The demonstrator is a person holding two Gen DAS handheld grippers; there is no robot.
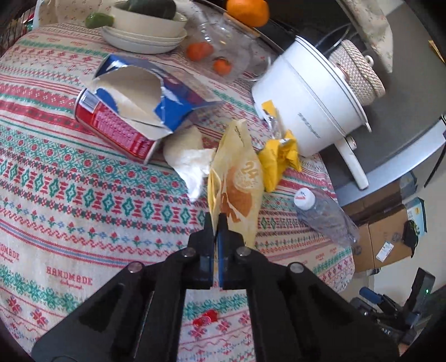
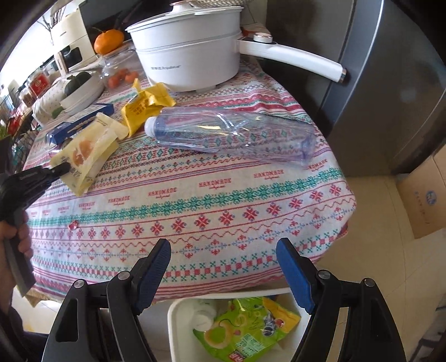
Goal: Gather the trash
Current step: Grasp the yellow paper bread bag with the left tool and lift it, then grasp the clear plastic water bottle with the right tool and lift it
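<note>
My left gripper (image 1: 215, 220) is shut on the near edge of a yellow bread wrapper (image 1: 239, 183) lying on the patterned tablecloth (image 1: 83, 195); the right wrist view shows the same wrapper (image 2: 83, 153) pinched by the left gripper (image 2: 64, 168). My right gripper (image 2: 223, 250) hangs open over the table's front edge, nothing between its blue pads (image 2: 154, 273). Below it a white bin (image 2: 178, 328) holds a green snack bag (image 2: 245, 331). Other trash on the table: a clear plastic bottle (image 2: 237, 136), a crumpled yellow wrapper (image 2: 142, 108), a white tissue (image 1: 186, 158), a torn blue box (image 1: 156, 92) and a red can (image 1: 111, 125).
A white electric pot (image 2: 189, 64) with a long handle (image 2: 301, 60) stands at the back of the table. Bowls (image 1: 147, 30), a glass jar (image 1: 220, 50) with small tomatoes and an orange (image 1: 246, 11) sit behind the trash. A grey fridge (image 2: 384, 97) and cardboard boxes (image 2: 426, 195) flank the table.
</note>
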